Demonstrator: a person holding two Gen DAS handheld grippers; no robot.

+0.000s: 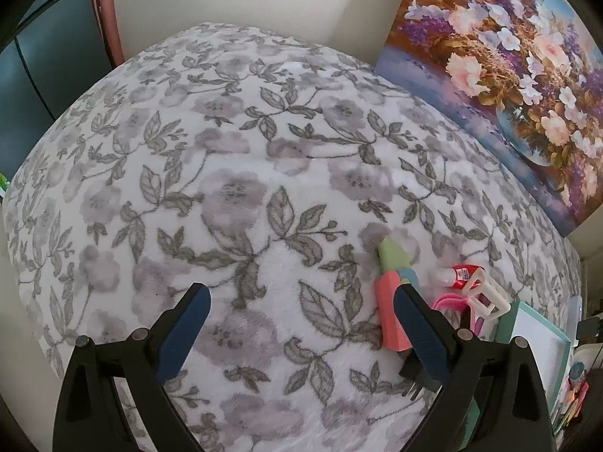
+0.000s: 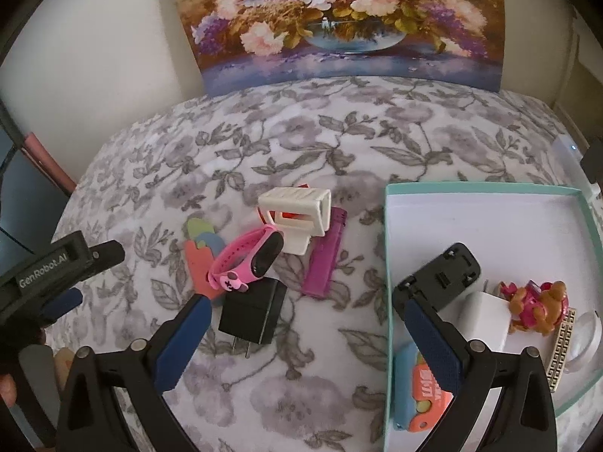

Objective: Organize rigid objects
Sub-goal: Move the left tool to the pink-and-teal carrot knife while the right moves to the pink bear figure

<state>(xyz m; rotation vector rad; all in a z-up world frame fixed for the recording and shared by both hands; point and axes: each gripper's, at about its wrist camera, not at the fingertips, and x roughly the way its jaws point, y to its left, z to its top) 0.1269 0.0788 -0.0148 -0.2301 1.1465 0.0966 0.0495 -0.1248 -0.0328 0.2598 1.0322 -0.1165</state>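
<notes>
A teal-rimmed white box (image 2: 390,248) sits at the right and holds a black mount (image 2: 444,275), a white block (image 2: 486,320), a pink and brown toy (image 2: 539,301) and an orange and blue item (image 2: 422,403). Left of it on the cloth lie a black charger (image 2: 254,310), a pink wristband (image 2: 248,260), a white plastic frame (image 2: 297,214), a purple lighter (image 2: 326,252) and coloured foam files (image 2: 199,248). My right gripper (image 2: 307,324) is open, above the charger and the box's left wall. My left gripper (image 1: 301,310) is open and empty, left of the foam files (image 1: 392,286).
A flowered fleece cloth (image 2: 264,143) covers the surface. A flower painting (image 2: 339,19) leans on the back wall. A small red bottle (image 1: 461,275) lies by the white frame (image 1: 486,297). The box (image 1: 535,335) shows at the lower right of the left wrist view.
</notes>
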